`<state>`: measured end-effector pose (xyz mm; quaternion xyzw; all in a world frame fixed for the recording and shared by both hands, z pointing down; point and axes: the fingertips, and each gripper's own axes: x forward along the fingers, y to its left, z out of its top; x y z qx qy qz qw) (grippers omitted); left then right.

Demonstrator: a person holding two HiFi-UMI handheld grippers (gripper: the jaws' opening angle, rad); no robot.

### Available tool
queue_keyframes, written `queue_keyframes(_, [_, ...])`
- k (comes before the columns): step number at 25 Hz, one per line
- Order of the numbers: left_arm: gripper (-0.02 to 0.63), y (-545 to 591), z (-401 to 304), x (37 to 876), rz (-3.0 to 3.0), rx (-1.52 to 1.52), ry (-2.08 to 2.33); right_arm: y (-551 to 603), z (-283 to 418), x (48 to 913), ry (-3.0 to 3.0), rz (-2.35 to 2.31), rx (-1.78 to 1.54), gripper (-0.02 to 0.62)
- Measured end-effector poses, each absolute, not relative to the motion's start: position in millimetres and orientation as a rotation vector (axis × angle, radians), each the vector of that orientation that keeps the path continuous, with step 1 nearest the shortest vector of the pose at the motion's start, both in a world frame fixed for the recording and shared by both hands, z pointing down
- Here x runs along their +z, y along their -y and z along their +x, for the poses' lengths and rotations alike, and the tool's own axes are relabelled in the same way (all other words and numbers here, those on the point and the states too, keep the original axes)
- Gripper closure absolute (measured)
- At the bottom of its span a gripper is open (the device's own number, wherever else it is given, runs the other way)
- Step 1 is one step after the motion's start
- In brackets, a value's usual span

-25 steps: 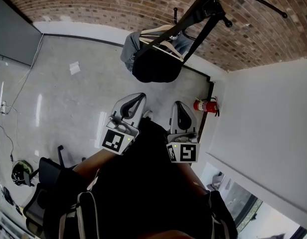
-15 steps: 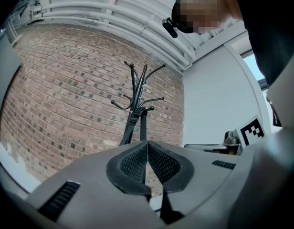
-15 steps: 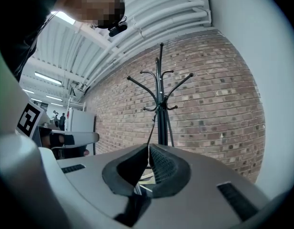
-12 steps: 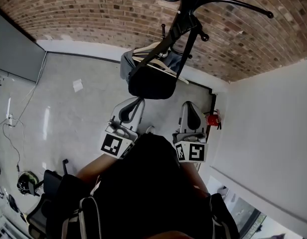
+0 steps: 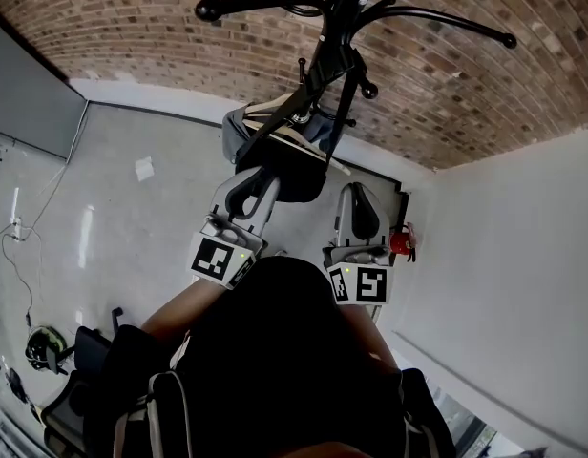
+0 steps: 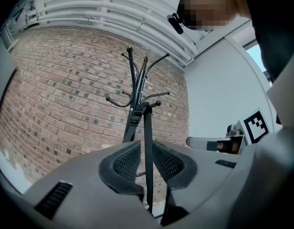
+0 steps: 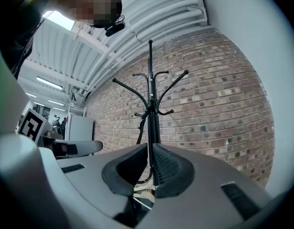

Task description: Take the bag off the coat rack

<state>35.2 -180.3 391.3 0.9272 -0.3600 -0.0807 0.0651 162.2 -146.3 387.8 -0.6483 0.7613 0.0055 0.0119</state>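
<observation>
1. Parting from a shut state, the jaws of the left gripper (image 6: 146,149) have just been opening and now stand apart. A black strap (image 6: 148,123) shows in the gap, and neither pad presses on it.
2. The right gripper (image 7: 150,149) has its jaw tips together with nothing between them.
3. Compared with the earlier head views, both grippers have advanced toward the coat rack (image 5: 337,27). The left tip, previously well short of the bag (image 5: 284,165), now sits at its near edge.
4. The bag hangs directly ahead of the left gripper and ahead-left of the right gripper. It is suspended by the strap from a hook and has not yet been removed.
5. Judgement: the approach appears complete. Closing on the strap and lifting it clear of the hook remain.
6. Beyond the rack stands a brick wall (image 5: 132,27). A fire extinguisher (image 5: 401,242) stands just right of the right gripper.
</observation>
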Motion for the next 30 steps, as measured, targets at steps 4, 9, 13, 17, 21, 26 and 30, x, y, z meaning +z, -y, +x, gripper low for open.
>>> queue_keyframes(4, [0.520, 197, 46, 392, 2.819, -0.199, 1.103, 160, 169, 387, -2.389, -1.999, 0.038, 0.572])
queue_keyframes(9, [0.489, 218, 60, 398, 2.823, -0.160, 1.124, 170, 176, 389, -2.408, -1.985, 0.026, 0.572])
queue_keyframes(13, [0.482, 232, 67, 396, 2.831, -0.195, 1.169, 178, 187, 388, -2.403, -2.001, 0.049, 0.571])
queue_keyframes(17, [0.482, 244, 72, 393, 2.853, -0.208, 1.214, 188, 194, 389, -2.414, -1.993, 0.049, 0.531])
queue_keyframes(21, [0.482, 255, 76, 388, 2.862, -0.187, 1.240, 196, 194, 392, -2.435, -1.982, 0.029, 0.518])
queue_keyframes(26, [0.482, 271, 79, 383, 2.865, -0.186, 1.280, 203, 187, 393, -2.454, -1.954, 0.012, 0.518])
queue_keyframes(30, [0.480, 283, 85, 395, 2.876, -0.076, 1.282, 199, 182, 397, -2.463, -1.931, -0.013, 0.518])
